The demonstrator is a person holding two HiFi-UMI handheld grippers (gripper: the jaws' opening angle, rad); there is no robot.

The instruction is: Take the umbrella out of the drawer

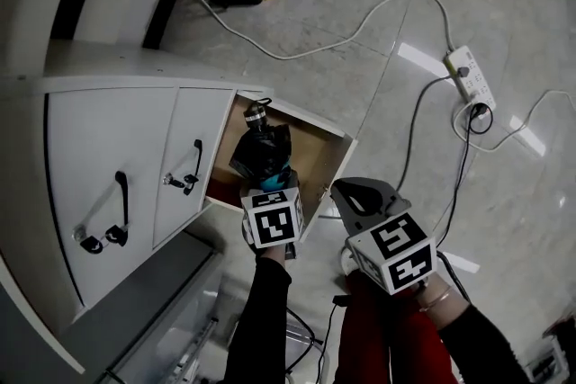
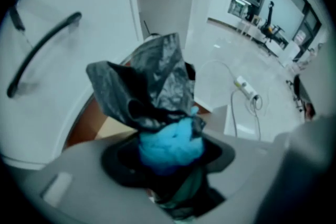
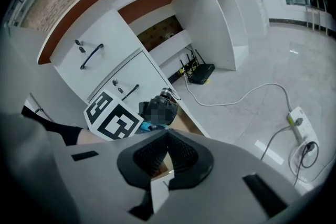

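Umbrella (image 1: pixel 262 147), a folded black one, sits clamped at its blue end in your left gripper (image 2: pixel 170 157) over the open drawer (image 1: pixel 331 159), your right gripper (image 3: pixel 167 157) closed on nothing beside it; it's probably light, its loose fabric slippery, so squeeze the stiff core, not cloth.

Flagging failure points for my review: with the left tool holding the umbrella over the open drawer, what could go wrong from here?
The left tool grips the umbrella by soft blue fabric at one end, so it might slip and drop back into the drawer. Its loose black folds could snag on the drawer's rim. The right tool is shut and empty, giving no support.
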